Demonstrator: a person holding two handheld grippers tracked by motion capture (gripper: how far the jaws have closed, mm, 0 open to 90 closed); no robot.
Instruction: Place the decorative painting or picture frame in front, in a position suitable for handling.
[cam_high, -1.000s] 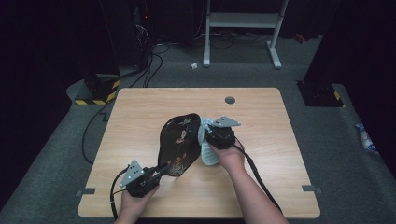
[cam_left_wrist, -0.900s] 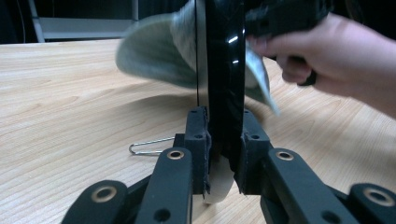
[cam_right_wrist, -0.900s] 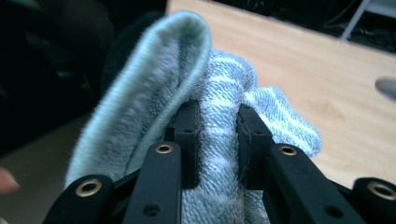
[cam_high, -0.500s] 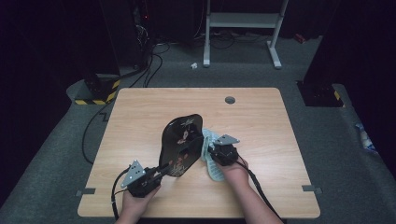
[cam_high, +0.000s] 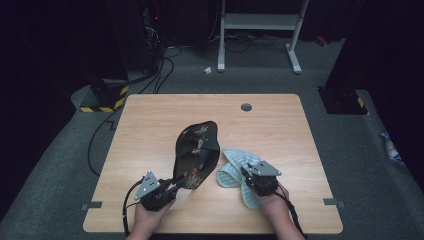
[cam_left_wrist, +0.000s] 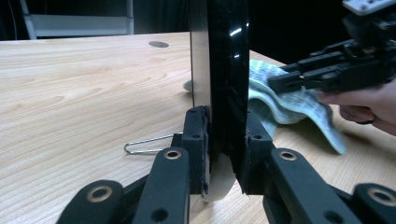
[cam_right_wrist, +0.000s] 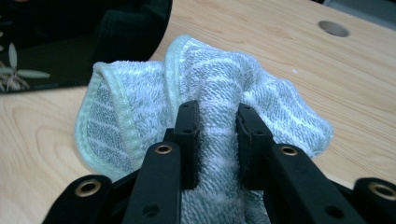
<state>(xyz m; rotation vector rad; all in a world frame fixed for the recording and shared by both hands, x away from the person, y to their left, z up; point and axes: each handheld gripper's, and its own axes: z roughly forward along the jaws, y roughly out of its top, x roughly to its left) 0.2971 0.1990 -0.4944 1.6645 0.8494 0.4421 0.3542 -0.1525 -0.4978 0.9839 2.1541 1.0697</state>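
Note:
A black lacquered tray (cam_high: 197, 150) with a flower pattern stands tilted on its side mid-table. My left gripper (cam_high: 179, 182) is shut on its near rim; in the left gripper view the pads (cam_left_wrist: 196, 135) clamp the tray's edge (cam_left_wrist: 224, 70). Its jaws have just eased open slightly, with the rim still between them. A pale green striped towel (cam_high: 235, 167) lies bunched on the table to the right of the tray. My right gripper (cam_high: 245, 175) is shut on a fold of the towel (cam_right_wrist: 219, 93), which stays pinched between its jaws (cam_right_wrist: 215, 126).
A round cable hole (cam_high: 246, 106) sits near the table's far edge. A thin bent wire (cam_left_wrist: 144, 143) lies on the wood just left of the tray's base. Bare wood (cam_high: 150, 130) stretches to the left and far side. Both hands are near the front edge.
My right gripper has carried the towel off the tray's face, toward the near right and down onto the table. The left gripper and the tray have stayed put.

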